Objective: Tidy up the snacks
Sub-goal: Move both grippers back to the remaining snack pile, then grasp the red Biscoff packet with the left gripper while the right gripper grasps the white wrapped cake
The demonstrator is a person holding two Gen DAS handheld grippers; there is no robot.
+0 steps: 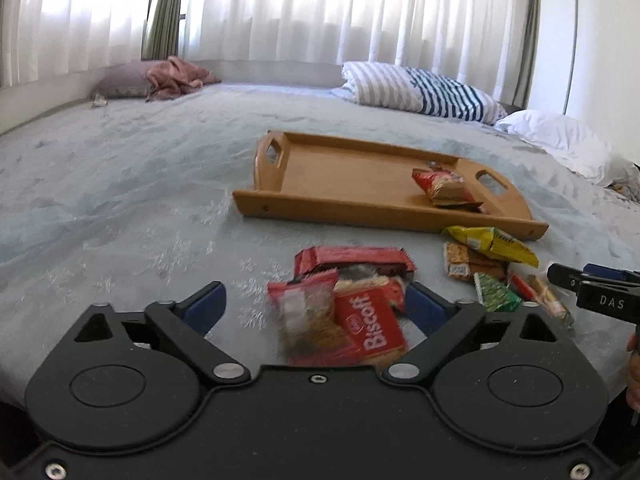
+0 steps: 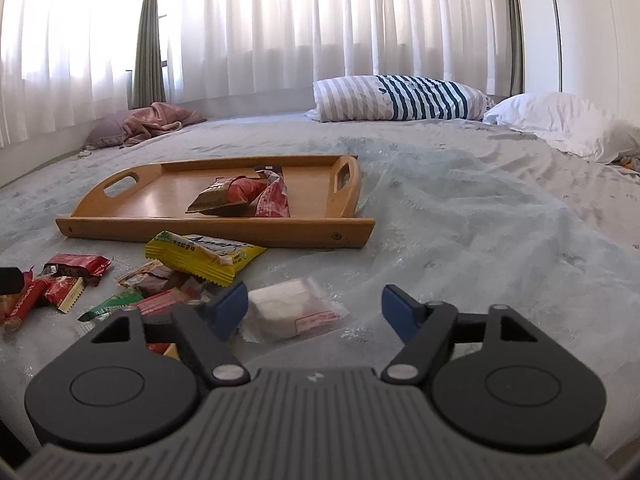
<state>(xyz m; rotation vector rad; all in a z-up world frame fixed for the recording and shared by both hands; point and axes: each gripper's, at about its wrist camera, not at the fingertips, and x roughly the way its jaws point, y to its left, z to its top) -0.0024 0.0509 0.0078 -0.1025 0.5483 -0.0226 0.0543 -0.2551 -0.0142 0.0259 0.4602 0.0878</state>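
Setting: bedroom in a home. Work surface is a wide bed (image 2: 460, 216) under a pale blue patterned bedspread. At the far side lie a blue-and-white striped pillow (image 2: 396, 98) and, to its right, a white pillow (image 2: 560, 124). In the far left corner, a mauve cushion (image 1: 120, 84) with a crumpled pink cloth (image 1: 176, 76) on it. Sheer white curtains (image 2: 320, 20) cover the whole far wall, daylight behind; one grey-green drape (image 2: 150, 40) hangs at the left. A wooden serving tray (image 2: 120, 200) sits on the bedspread.
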